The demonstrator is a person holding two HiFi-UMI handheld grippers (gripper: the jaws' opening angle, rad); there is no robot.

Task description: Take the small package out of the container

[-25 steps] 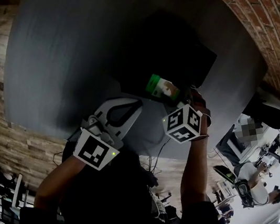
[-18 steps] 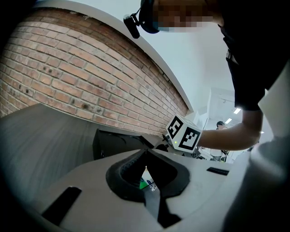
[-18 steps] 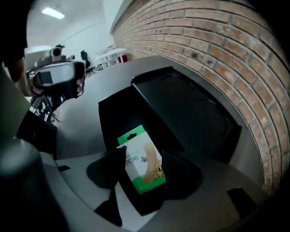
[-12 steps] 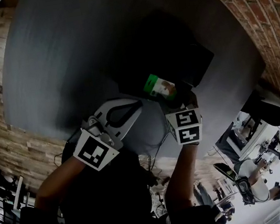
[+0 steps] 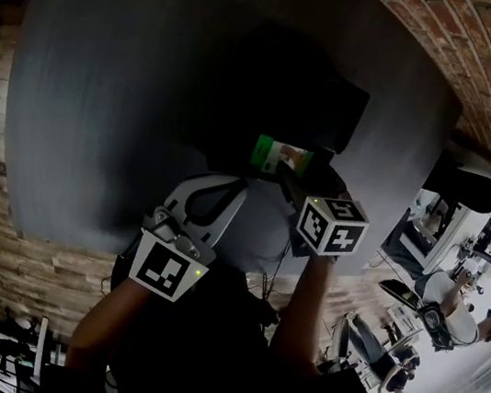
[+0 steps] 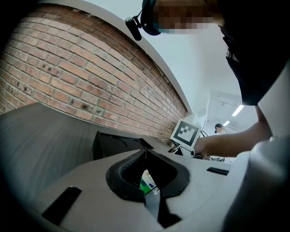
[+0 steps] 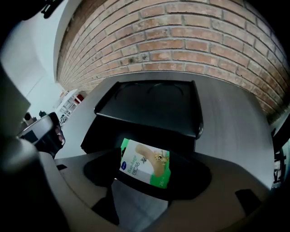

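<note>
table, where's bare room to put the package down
Widest bare patch: the table left of the container, out to its edge. A strip is also bare between the container's right side and the brick wall. Crowded: in front of the container, where the package is.

field note: you're in a shared lab or workshop-type room. bare brick wall behind your grey table, strip light on a white ceiling, other people in the bright open space beyond.
</note>
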